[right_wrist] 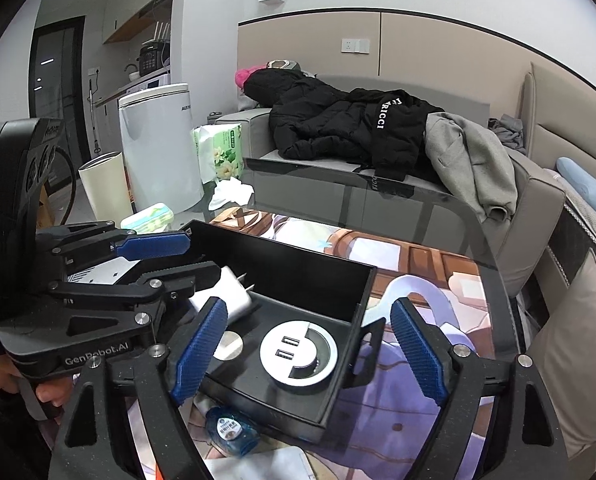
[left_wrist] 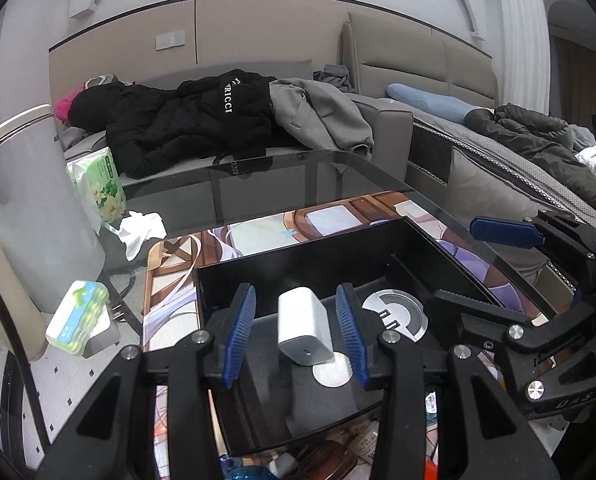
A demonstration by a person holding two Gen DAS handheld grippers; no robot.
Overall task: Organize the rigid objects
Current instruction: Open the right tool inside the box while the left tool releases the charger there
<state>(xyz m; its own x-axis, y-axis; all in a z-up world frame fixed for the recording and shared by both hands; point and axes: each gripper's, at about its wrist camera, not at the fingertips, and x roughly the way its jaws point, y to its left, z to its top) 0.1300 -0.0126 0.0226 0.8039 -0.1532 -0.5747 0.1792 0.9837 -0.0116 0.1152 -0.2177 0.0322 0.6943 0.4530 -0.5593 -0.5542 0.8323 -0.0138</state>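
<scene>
Left wrist view: left gripper (left_wrist: 296, 336) stands wide, its ribbed blue pads (left_wrist: 240, 334) flanking but clear of a smooth white rectangular charger (left_wrist: 303, 330) lying in the matte black tray (left_wrist: 298, 250). A round silver USB hub (right_wrist: 298, 354) sits beside it in the same tray. Right gripper (right_wrist: 307, 354) also gapes wide, holding nothing, straddling the tray's corner above the printed mat (right_wrist: 417, 276).

Matte black linkage frames on both grippers, pinned with round silver screws. Blue ribbed fingers (left_wrist: 240, 334) on the left gripper (left_wrist: 296, 336), the same on the right gripper (right_wrist: 307, 354). White "GenRobot.AI" lettering on one body. Bare skin of a hand (right_wrist: 48, 394) below.
</scene>
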